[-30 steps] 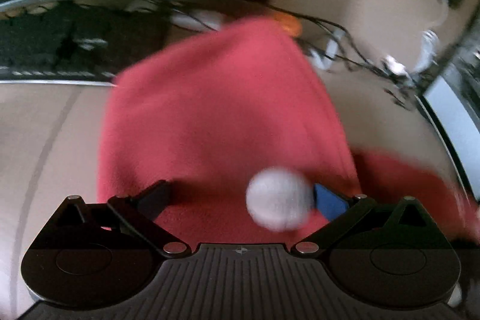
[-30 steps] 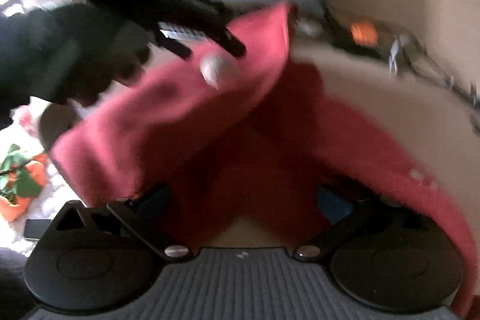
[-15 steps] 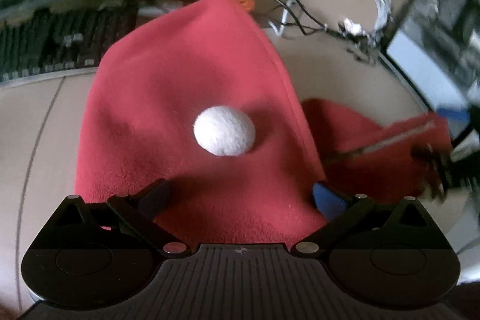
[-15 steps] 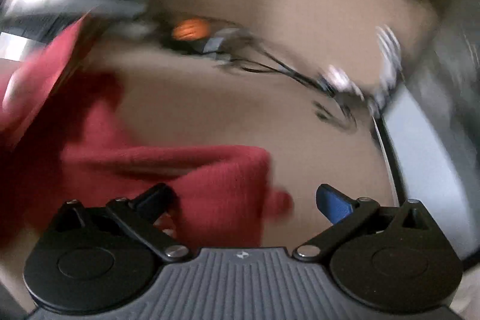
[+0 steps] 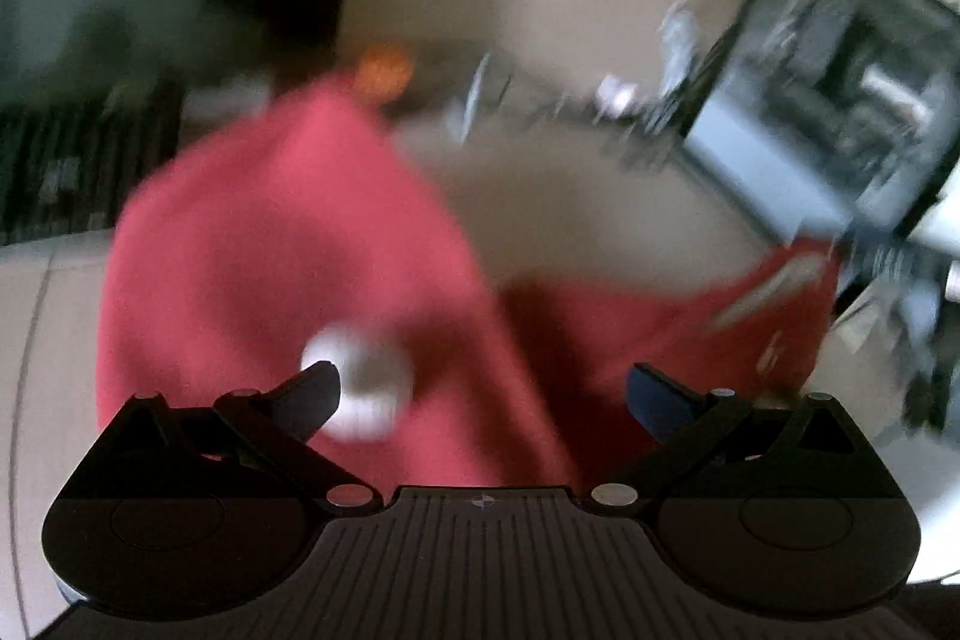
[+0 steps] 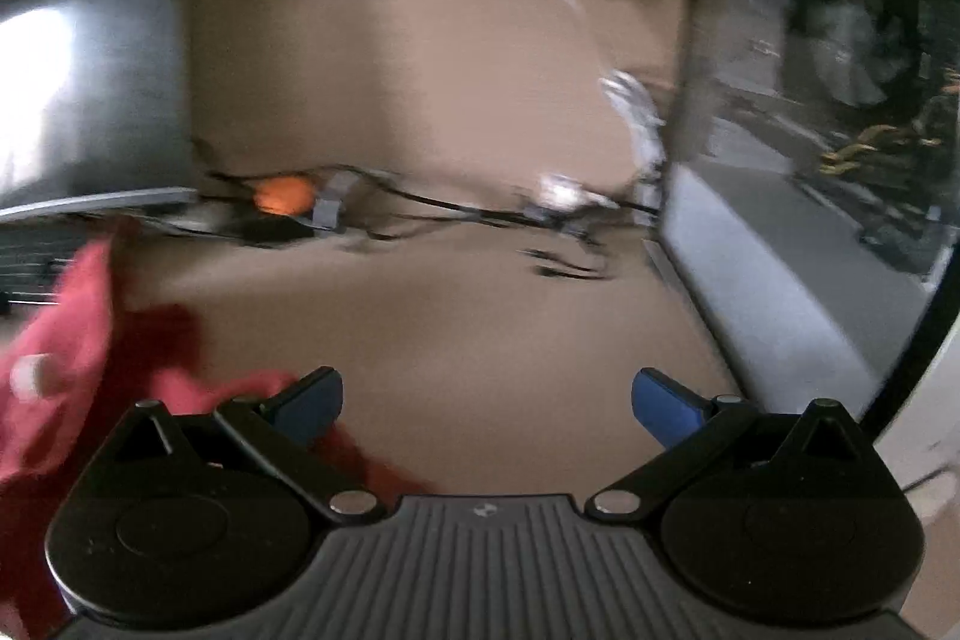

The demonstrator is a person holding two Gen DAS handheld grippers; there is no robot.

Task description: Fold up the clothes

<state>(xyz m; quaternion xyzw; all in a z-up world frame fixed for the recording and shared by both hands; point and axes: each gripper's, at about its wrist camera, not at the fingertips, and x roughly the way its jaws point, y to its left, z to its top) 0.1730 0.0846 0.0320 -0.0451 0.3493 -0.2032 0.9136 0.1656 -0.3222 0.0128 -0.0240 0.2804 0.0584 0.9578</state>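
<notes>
A red fleece garment (image 5: 282, 250) lies spread on the beige table (image 5: 600, 232), blurred by motion, with a white pompom (image 5: 366, 388) on it. My left gripper (image 5: 489, 394) is open just above the garment, its left finger (image 5: 318, 388) right beside the pompom. A second red part (image 5: 690, 316) stretches off to the right. In the right wrist view the garment (image 6: 78, 340) sits at the far left, and the pompom (image 6: 30, 373) shows there too. My right gripper (image 6: 489, 397) is open over bare table (image 6: 480, 328), with red cloth only under its left finger.
A dark keyboard (image 5: 60, 172) lies at the back left. A monitor (image 6: 810, 160) stands along the right side. Tangled cables (image 6: 540, 214) and an orange object (image 6: 285, 196) lie at the back of the table against the wall.
The right gripper has swung right, off the red cloth, which now sits at its left edge. In the left view the pompom has shifted down-left to the left finger.
</notes>
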